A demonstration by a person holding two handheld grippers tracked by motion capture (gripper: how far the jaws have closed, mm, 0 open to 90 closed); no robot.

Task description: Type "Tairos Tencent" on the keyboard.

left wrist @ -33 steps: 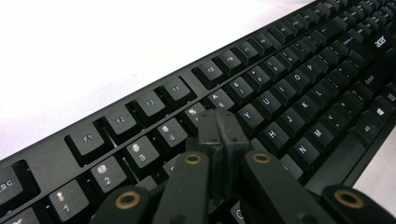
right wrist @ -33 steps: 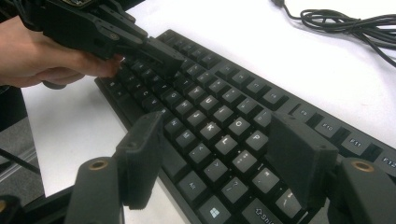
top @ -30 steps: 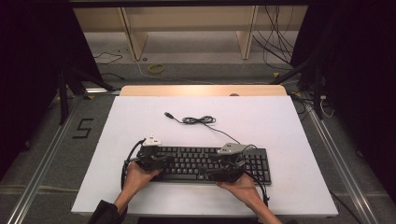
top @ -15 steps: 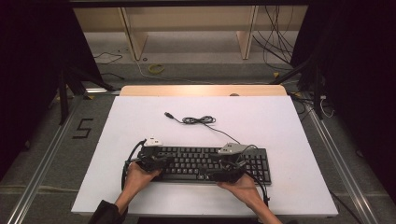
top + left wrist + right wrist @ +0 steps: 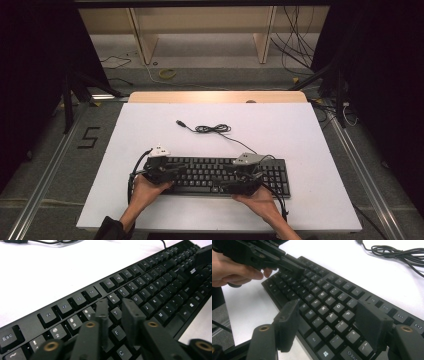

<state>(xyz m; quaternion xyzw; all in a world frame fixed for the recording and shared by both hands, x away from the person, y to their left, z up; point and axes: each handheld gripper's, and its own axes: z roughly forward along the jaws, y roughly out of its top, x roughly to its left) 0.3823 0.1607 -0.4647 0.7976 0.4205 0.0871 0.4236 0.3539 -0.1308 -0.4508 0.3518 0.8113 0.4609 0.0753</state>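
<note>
A black keyboard (image 5: 215, 172) lies along the near part of the white table (image 5: 300, 130). My left gripper (image 5: 172, 172) hovers low over its left end; in the left gripper view (image 5: 115, 306) its jaws stand a narrow gap apart above the letter keys, having just been opening, with nothing between them. My right gripper (image 5: 237, 182) hangs over the keyboard's right half. The right gripper view (image 5: 328, 312) has its jaws wide apart above the keys, gripping nothing. The left gripper (image 5: 289, 263) and the hand holding it appear there farther off.
The keyboard's black cable (image 5: 212, 129) lies coiled on the table behind it, its plug end pointing far left. A wooden board (image 5: 215, 96) borders the table's far edge. Bare white surface surrounds the keyboard on all sides.
</note>
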